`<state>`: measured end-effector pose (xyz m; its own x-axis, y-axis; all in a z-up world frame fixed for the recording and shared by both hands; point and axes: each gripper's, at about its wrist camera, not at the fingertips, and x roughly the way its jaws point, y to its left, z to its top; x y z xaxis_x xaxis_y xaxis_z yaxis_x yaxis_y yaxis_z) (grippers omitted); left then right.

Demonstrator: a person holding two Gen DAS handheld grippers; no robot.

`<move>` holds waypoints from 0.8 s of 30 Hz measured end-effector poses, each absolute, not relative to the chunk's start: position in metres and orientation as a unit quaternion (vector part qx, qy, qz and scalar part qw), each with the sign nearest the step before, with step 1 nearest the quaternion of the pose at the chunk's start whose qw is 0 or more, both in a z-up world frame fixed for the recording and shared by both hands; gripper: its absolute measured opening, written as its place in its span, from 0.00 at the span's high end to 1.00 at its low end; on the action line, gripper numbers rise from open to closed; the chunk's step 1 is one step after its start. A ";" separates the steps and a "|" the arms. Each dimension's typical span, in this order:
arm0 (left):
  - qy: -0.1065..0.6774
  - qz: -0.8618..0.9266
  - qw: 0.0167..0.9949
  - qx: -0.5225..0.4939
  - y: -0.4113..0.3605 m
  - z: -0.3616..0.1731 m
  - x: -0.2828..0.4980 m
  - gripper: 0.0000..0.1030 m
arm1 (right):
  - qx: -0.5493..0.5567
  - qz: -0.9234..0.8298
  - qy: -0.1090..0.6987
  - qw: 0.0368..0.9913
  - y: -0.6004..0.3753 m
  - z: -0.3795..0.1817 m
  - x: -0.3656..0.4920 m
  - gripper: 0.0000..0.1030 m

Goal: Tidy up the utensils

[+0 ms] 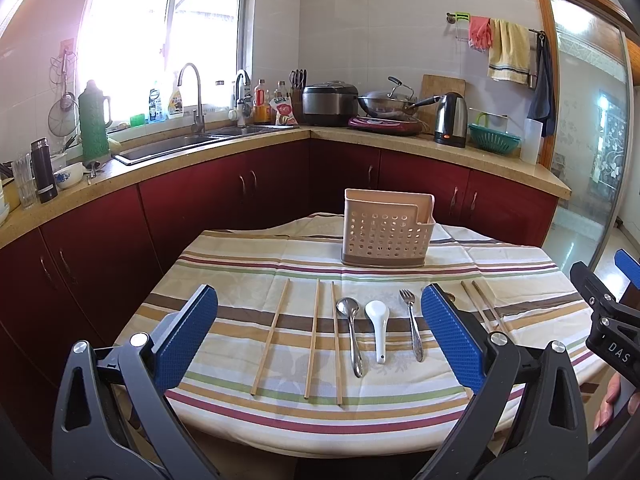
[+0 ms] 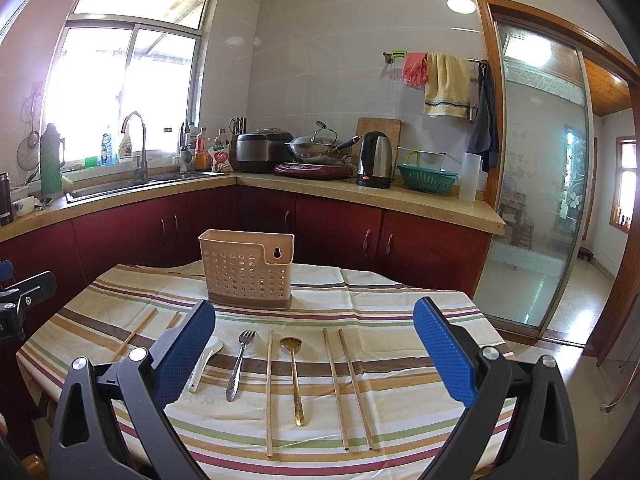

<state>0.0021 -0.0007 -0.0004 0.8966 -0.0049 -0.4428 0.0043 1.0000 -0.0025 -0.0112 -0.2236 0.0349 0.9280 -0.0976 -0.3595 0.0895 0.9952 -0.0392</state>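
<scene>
A beige perforated utensil holder (image 1: 387, 235) (image 2: 247, 270) stands upright at the far side of the striped table. In front of it lie wooden chopsticks (image 1: 272, 336) (image 2: 269, 392), a steel spoon (image 1: 352, 332), a white ceramic spoon (image 1: 378, 328) (image 2: 205, 360), a steel fork (image 1: 412, 324) (image 2: 239, 362), a gold spoon (image 2: 294, 376) and a pair of chopsticks (image 2: 348, 388) at the right. My left gripper (image 1: 320, 332) hovers open over the near table edge, holding nothing. My right gripper (image 2: 312, 354) is open too and holds nothing.
The table wears a striped cloth (image 1: 248, 264) and its near edge drops off just under the grippers. Red cabinets (image 1: 208, 200) and a counter with a sink (image 1: 172, 146), a kettle (image 1: 451, 118) and pots run behind. A glass sliding door (image 2: 536, 184) is at the right.
</scene>
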 end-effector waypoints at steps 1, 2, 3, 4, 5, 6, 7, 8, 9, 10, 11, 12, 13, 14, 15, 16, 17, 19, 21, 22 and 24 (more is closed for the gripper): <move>0.228 -0.003 0.974 -0.001 -0.001 -0.002 0.002 0.04 | -0.011 -0.048 0.184 0.982 -0.223 0.034 -0.011 0.06; 0.227 -0.002 0.974 -0.001 -0.001 -0.002 0.002 0.04 | -0.011 -0.048 0.184 0.982 -0.223 0.034 -0.011 0.06; 0.228 -0.003 0.974 0.000 -0.001 -0.002 0.002 0.04 | -0.011 -0.047 0.184 0.982 -0.223 0.034 -0.011 0.06; 0.228 -0.003 0.974 0.000 -0.001 -0.002 0.002 0.04 | -0.011 -0.047 0.185 0.981 -0.219 0.029 -0.009 0.06; 0.228 -0.004 0.974 0.000 -0.001 -0.002 0.002 0.04 | -0.011 -0.046 0.186 0.981 -0.219 0.028 -0.008 0.06; 0.229 -0.005 0.973 0.000 -0.002 -0.008 0.005 0.04 | -0.010 -0.046 0.187 0.981 -0.218 0.027 -0.007 0.06; 0.230 -0.006 0.973 0.001 -0.002 -0.010 0.006 0.04 | -0.009 -0.045 0.187 0.981 -0.219 0.025 -0.006 0.06; 0.230 -0.006 0.973 0.001 -0.002 -0.011 0.007 0.04 | -0.008 -0.045 0.188 0.981 -0.219 0.024 -0.005 0.06; 0.229 -0.006 0.973 0.001 -0.002 -0.011 0.008 0.04 | -0.008 -0.044 0.188 0.981 -0.219 0.024 -0.005 0.06; 0.228 -0.006 0.974 0.002 -0.002 -0.012 0.009 0.04 | -0.007 -0.044 0.188 0.981 -0.220 0.022 -0.004 0.06; 0.226 -0.004 0.974 0.004 -0.001 -0.013 0.010 0.04 | -0.007 -0.044 0.189 0.981 -0.220 0.022 -0.003 0.06; 0.222 0.002 0.975 0.008 -0.001 -0.015 0.011 0.04 | -0.007 -0.043 0.189 0.981 -0.220 0.021 -0.003 0.06; 0.222 0.005 0.975 0.011 0.000 -0.016 0.013 0.04 | -0.005 -0.042 0.192 0.981 -0.221 0.018 -0.001 0.06; 0.223 0.007 0.975 0.013 0.001 -0.018 0.015 0.04 | -0.005 -0.041 0.193 0.980 -0.222 0.016 0.001 0.06; 0.226 0.009 0.974 0.014 0.002 -0.022 0.018 0.04 | -0.003 -0.040 0.195 0.980 -0.223 0.013 0.003 0.06; 0.229 0.009 0.973 0.014 0.004 -0.022 0.021 0.04 | -0.001 -0.040 0.197 0.980 -0.225 0.011 0.004 0.06; 0.232 0.010 0.973 0.013 0.006 -0.025 0.024 0.04 | 0.000 -0.039 0.198 0.979 -0.225 0.008 0.006 0.06; 0.239 0.010 0.971 0.011 0.012 -0.033 0.032 0.04 | 0.000 -0.036 0.203 0.978 -0.228 0.000 0.011 0.06; 0.251 0.015 0.968 0.016 0.016 -0.046 0.040 0.04 | -0.004 -0.036 0.207 0.978 -0.231 -0.010 0.015 0.06; 0.258 0.016 0.966 0.017 0.019 -0.053 0.043 0.04 | -0.007 -0.038 0.209 0.977 -0.232 -0.016 0.017 0.06; 0.277 0.021 0.960 0.020 0.025 -0.072 0.052 0.04 | -0.011 -0.041 0.217 0.975 -0.236 -0.031 0.022 0.06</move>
<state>0.0524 0.0254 -0.0715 0.8456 0.0524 -0.5312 -0.0299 0.9983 0.0509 0.0222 -0.2358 -0.0305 0.9026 -0.0855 -0.4219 0.0761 0.9963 -0.0391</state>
